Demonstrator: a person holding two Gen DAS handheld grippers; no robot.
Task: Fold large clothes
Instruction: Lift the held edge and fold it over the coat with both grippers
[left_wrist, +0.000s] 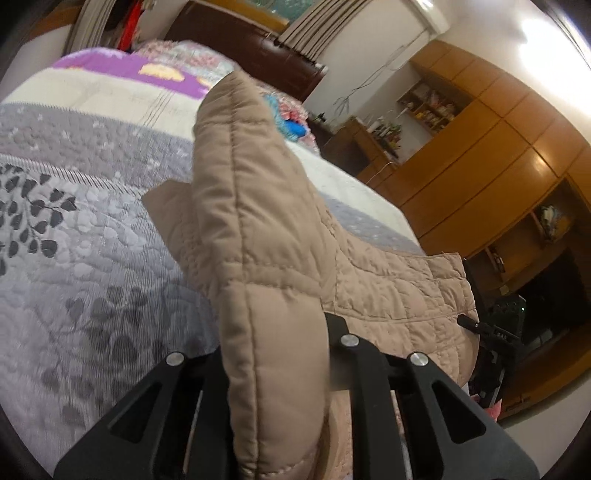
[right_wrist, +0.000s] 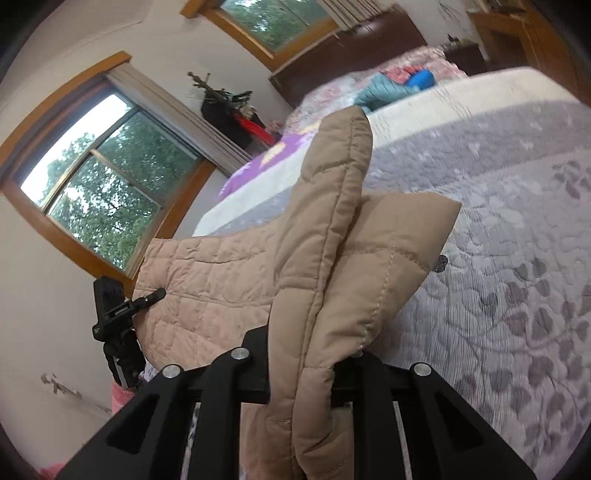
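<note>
1. While I look along my left gripper (left_wrist: 273, 373), I see its black jaws clamped on a thick edge of the tan quilted jacket (left_wrist: 266, 229), and the padded fabric stands up between them like a ridge
2. My right gripper (right_wrist: 314, 369) is likewise clenched on the jacket (right_wrist: 332, 236), pinching a doubled, stitched edge that rises tall in front of its lens
3. I see a puffy, light brown garment sewn in square and oblong panels, with raised seam lines and a soft sheen; one flap sticks out as a pointed corner beside the gripped fold in both views
4. I find the jacket partly lifted above the bed (left_wrist: 92, 258), while its wider quilted body stretches between my two grippers and sags toward the bed's near edge
5. Under it I see a grey bedspread (right_wrist: 517, 258) with embossed leaf patterns, then cream and purple bands farther off
6. From the left view I catch the right gripper (left_wrist: 491, 332) at the jacket's far side; from the right view the left gripper (right_wrist: 118, 314) shows the same way
7. I note a wooden wardrobe (left_wrist: 480, 166) beyond the bed on one side and a window (right_wrist: 103, 192) on the other
</note>
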